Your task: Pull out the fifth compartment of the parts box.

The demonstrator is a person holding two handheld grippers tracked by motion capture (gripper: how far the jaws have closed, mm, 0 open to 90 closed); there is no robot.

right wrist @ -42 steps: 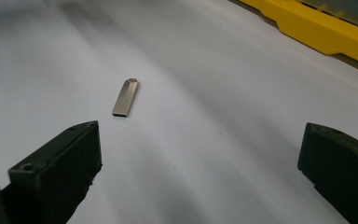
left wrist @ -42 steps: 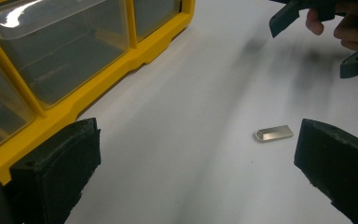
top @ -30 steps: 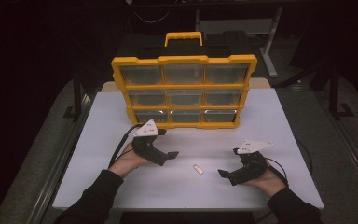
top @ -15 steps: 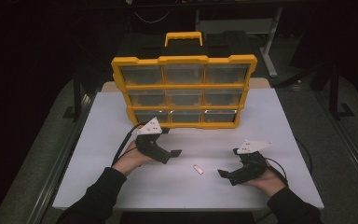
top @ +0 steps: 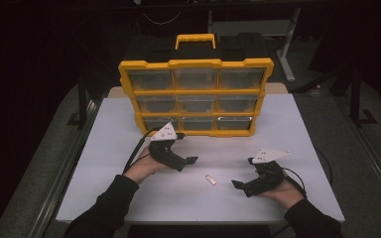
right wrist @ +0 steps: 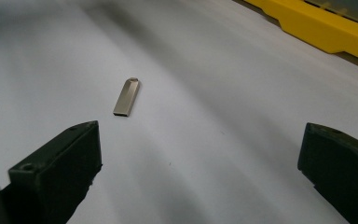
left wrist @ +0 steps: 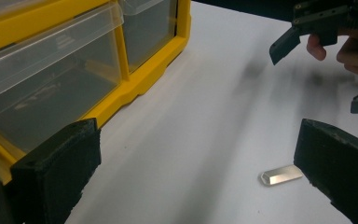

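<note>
A small silver metal stick lies flat on the white table between my two grippers. My left gripper is open just left of it, in front of the yellow drawer cabinet. In the left gripper view the stick rests beside the right jaw, with the left gripper wide open. My right gripper is open, a short way right of the stick. In the right gripper view the stick lies ahead, near the left jaw of the right gripper. Nothing is held.
The yellow cabinet has clear plastic drawers in three rows and a handle on top; it stands at the table's far middle. Its yellow base borders the far right of the right gripper view. The other gripper shows far off.
The left gripper has edged slightly to the right. The right gripper and the stick have not moved.
</note>
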